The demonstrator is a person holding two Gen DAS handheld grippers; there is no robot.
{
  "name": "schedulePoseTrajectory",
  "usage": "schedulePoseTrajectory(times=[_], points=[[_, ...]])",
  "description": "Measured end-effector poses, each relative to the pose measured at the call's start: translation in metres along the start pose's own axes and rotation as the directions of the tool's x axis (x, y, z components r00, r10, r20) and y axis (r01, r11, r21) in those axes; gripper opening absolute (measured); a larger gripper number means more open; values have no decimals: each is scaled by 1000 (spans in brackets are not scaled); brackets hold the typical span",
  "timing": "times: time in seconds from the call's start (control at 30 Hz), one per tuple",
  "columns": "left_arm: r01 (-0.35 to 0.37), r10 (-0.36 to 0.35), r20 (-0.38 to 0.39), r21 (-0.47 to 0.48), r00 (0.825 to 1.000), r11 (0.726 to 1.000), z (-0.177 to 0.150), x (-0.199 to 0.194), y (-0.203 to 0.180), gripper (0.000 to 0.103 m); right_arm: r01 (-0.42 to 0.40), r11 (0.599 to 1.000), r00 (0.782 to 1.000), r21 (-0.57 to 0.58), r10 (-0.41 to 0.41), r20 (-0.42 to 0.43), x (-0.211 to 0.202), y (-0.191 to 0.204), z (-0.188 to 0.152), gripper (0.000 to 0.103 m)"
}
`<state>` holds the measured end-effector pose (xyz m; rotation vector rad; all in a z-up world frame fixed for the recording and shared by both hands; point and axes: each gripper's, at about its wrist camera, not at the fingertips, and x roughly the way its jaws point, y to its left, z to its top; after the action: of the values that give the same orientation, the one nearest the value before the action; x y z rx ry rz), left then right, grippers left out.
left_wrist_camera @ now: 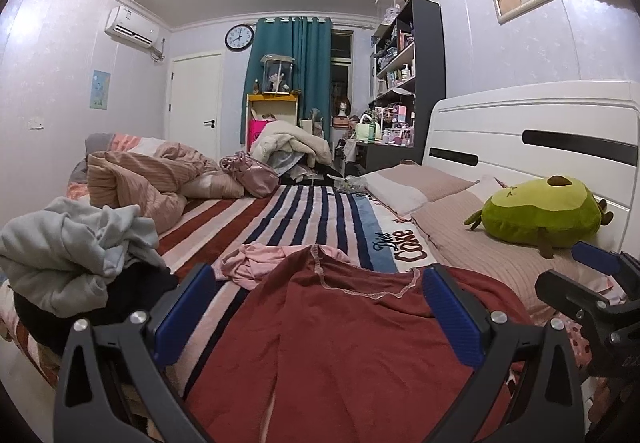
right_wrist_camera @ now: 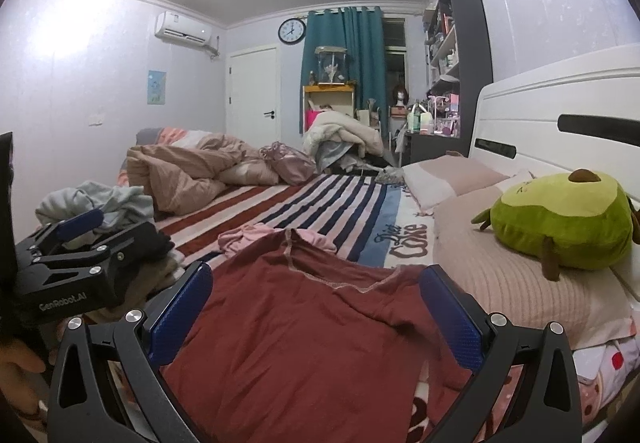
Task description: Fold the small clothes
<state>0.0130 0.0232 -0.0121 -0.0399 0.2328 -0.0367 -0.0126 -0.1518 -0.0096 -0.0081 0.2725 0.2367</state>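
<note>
Your left gripper (left_wrist_camera: 318, 285) is spread wide, nothing between the blue pads; same for your right gripper (right_wrist_camera: 316, 283), jaws far apart, empty. Both sit low over the near edge of the bed, side by side, pointing along the mattress toward the far wall.

Red garment (left_wrist_camera: 332, 327) lies flat on the striped blanket (left_wrist_camera: 304, 211), directly ahead of both grippers. Seam stitching shows at its far edge, w/ a raised fold pointing away from you. Pink garment (left_wrist_camera: 256, 263) is crumpled just beyond it, touching or partly under the red edge; can't tell which.

To your left: heap of grey-white clothes (left_wrist_camera: 76, 247) on top of smth dark, near bed edge. Rumpled pink duvet (left_wrist_camera: 152, 179) further back on the left.

To your right: pillows along the white headboard (left_wrist_camera: 532, 135); green avocado plush (left_wrist_camera: 544, 215) resting on the nearer pillow (left_wrist_camera: 472, 243), against the headboard.

In right wrist view your left gripper appears at left edge, in front of the clothes heap.
</note>
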Motion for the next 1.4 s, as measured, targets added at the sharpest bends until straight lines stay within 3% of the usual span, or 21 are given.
schedulePoseTrajectory(times=[0.53,0.73,0.97,1.4], points=[[30,-31,-18,-25,999,999,-4,-5,6,102,41,999,998,-23,-40,44,-10,6,-6,103],[29,-29,-18,-13,999,999,-4,-6,3,102,37,999,998,-26,-36,45,-14,5,-9,103],[72,-74,-28,-68,997,995,-6,-7,8,102,-1,1000,998,-14,1,58,-23,4,-9,103],[55,-57,-38,-45,998,997,-9,-9,4,102,-19,1000,997,-6,19,77,-32,4,-13,103]])
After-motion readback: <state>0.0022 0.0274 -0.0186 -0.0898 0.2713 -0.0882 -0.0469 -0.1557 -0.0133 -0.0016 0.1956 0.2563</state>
